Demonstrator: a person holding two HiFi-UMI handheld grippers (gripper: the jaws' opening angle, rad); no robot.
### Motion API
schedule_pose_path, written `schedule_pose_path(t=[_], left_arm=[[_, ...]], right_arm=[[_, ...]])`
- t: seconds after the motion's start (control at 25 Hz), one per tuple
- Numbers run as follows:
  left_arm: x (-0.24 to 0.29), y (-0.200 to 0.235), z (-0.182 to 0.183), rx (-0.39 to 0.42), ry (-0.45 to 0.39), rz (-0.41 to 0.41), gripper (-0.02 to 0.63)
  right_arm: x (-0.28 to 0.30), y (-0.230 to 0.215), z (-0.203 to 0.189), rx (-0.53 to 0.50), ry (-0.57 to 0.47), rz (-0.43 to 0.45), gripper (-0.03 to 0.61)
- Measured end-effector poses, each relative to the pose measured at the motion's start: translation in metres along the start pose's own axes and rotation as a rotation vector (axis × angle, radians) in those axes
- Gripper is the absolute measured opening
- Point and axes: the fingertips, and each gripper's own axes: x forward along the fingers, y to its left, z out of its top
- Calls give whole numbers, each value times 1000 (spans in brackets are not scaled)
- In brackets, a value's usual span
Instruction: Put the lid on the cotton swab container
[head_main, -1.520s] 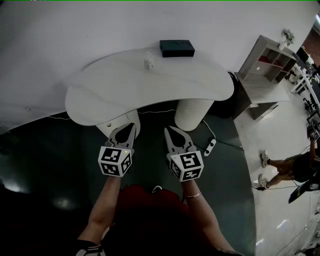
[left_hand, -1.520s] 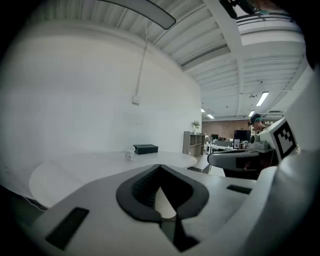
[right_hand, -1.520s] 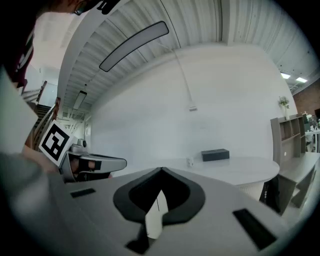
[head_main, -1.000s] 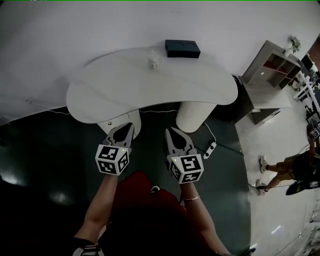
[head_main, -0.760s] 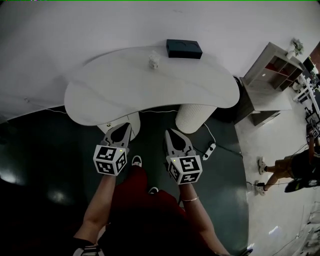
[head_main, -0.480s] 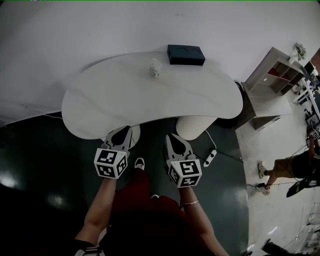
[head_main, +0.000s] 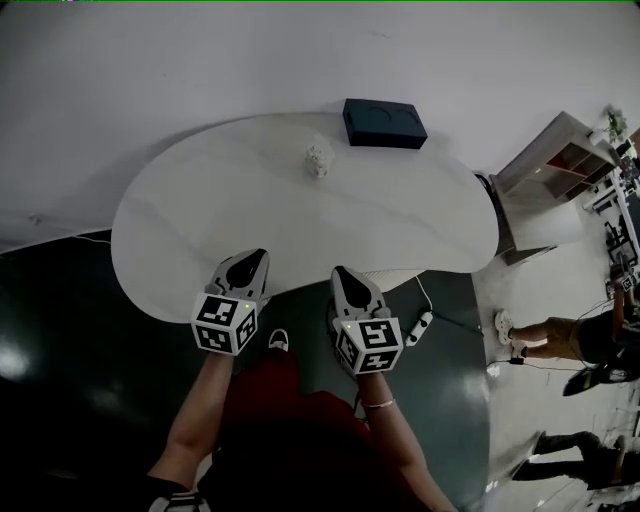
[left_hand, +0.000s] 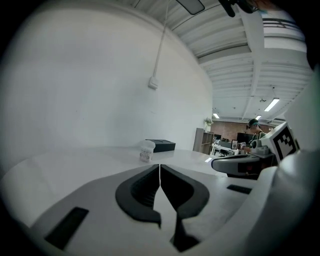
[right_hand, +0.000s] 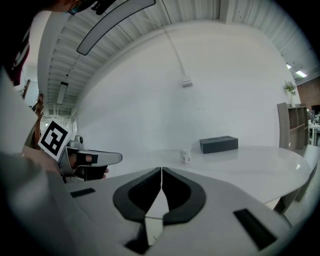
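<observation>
Head view: cotton swab container (head_main: 318, 158) well beyond closed, empty left gripper (head_main: 261, 253) and right gripper (head_main: 337, 269)

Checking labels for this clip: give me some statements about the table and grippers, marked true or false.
1. The left gripper and the right gripper both have shut fingers with nothing between them. True.
2. A small container stands on the white table near a dark box. True.
3. The left gripper holds the container. False: it stands untouched, far from both grippers.
4. The dark box lies on the floor. False: it lies at the table's far edge.
</observation>
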Motion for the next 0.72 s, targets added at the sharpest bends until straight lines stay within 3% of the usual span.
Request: schedule_pose_path(t=[0.36, 0.72], left_arm=[[56, 45, 26, -11, 8, -67, 26], [92, 75, 27, 0, 37, -125, 28]], right_arm=[[72, -21, 22, 17, 18, -32, 17], [125, -24, 34, 14, 34, -55, 17]])
